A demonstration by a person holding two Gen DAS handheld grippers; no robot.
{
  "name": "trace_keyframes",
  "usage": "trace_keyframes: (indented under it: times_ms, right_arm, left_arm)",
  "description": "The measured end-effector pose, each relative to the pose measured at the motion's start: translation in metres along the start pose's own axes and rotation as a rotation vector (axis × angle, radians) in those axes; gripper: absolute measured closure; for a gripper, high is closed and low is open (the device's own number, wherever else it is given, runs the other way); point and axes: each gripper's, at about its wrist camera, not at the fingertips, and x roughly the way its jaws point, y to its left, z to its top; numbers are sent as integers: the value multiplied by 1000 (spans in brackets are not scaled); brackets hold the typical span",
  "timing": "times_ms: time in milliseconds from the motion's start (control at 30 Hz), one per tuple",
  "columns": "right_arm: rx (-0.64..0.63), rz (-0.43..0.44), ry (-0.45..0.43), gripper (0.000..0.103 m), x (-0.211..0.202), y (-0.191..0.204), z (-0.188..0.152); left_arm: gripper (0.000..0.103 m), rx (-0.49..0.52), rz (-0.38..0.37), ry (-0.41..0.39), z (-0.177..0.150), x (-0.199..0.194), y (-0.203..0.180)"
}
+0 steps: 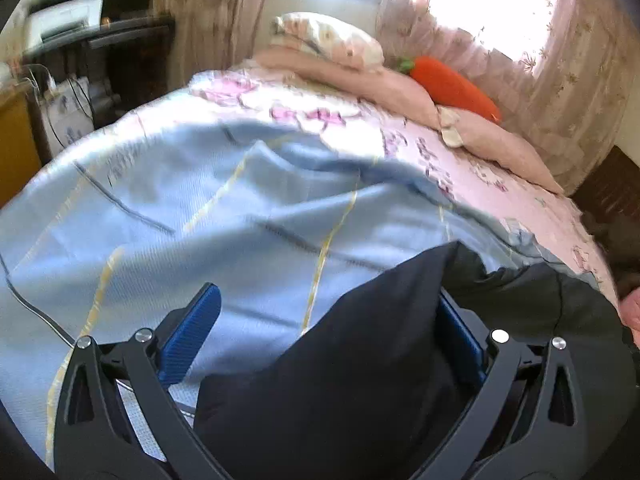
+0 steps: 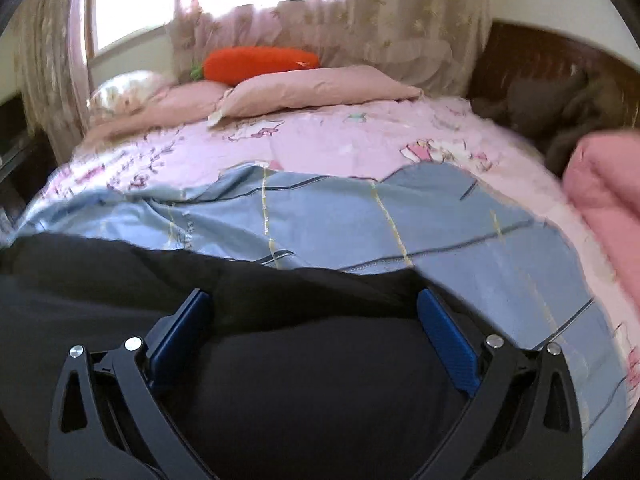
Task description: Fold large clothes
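A large dark navy garment (image 1: 360, 352) lies on a light blue checked sheet (image 1: 200, 208) on the bed. In the left wrist view my left gripper (image 1: 328, 304) is open, its blue pads wide apart, with a raised corner of the garment standing between them against the right pad. In the right wrist view the same garment (image 2: 280, 360) spreads across the near edge of the bed. My right gripper (image 2: 316, 300) is open, jaws wide apart over the dark cloth, not pinching it.
Pink floral bedding (image 2: 340, 140) covers the far half of the bed, with pink pillows (image 2: 312, 84) and an orange carrot cushion (image 2: 260, 62) by the curtained window. A pink folded blanket (image 2: 608, 200) lies at the right. A dark desk (image 1: 120, 52) stands left of the bed.
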Motion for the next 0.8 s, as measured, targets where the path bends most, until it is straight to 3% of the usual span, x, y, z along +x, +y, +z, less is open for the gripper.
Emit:
trace_keyframes:
  times_ms: [100,133,167,200,233,267,300,333,367,400,467,567,600,633,700,800]
  right_arm:
    - [250,0,-28,1,-10,-42,-9]
    - [272,-12,-18,1,-13,-45,-10]
    - [256,-81,-18,1,-23,-40,-9]
    - [229,-135,-37,1,-30,-33,-8]
    - [192,-183,-70,1,-40,-19,-6]
    - [137,-141,-133,1,-58,5,-4]
    - [107,-71,-167,1,-67,23,-1]
    - [87,-15,-185,1,-74,39,-1]
    - [70,57,-193,1,-80,63,1]
    - [61,110,-178,1,-81,83,3]
    - [26,174,-101,1,-70,122,2]
    - [-103,94,10,1,-40,149,-7]
    - [-91,144,50,1,-32,142,-9]
    - [-55,194,70,1,-31,136,-12]
    - [-26,192,96,1,-24,117,-9]
    - [-161,83,70,1,-21,87,-10]
  left_arm:
    - [2,37,27,-30,-4,-3,-3]
    - [2,64,70,-36,-1,-6,-12]
    - [2,83,106,-57,1,-11,-19]
    - [2,106,150,-111,4,-24,-29]
    - [2,122,184,-244,5,-53,-45]
    - [2,111,149,-346,4,-79,-56]
    - [2,80,20,-445,3,-110,-70]
    - [2,68,-69,-452,4,-123,-83]
    - [2,68,-141,-422,7,-128,-98]
    - [2,80,-213,-340,9,-125,-122]
    - [2,95,-256,-227,5,-107,-149]
    - [2,143,-146,-30,-23,-47,-173]
    - [2,170,-106,37,-34,-24,-173]
    - [2,189,-125,74,-43,-7,-167]
    - [2,207,-149,31,-38,-11,-160]
    - [2,462,-1,-24,-40,-11,-155]
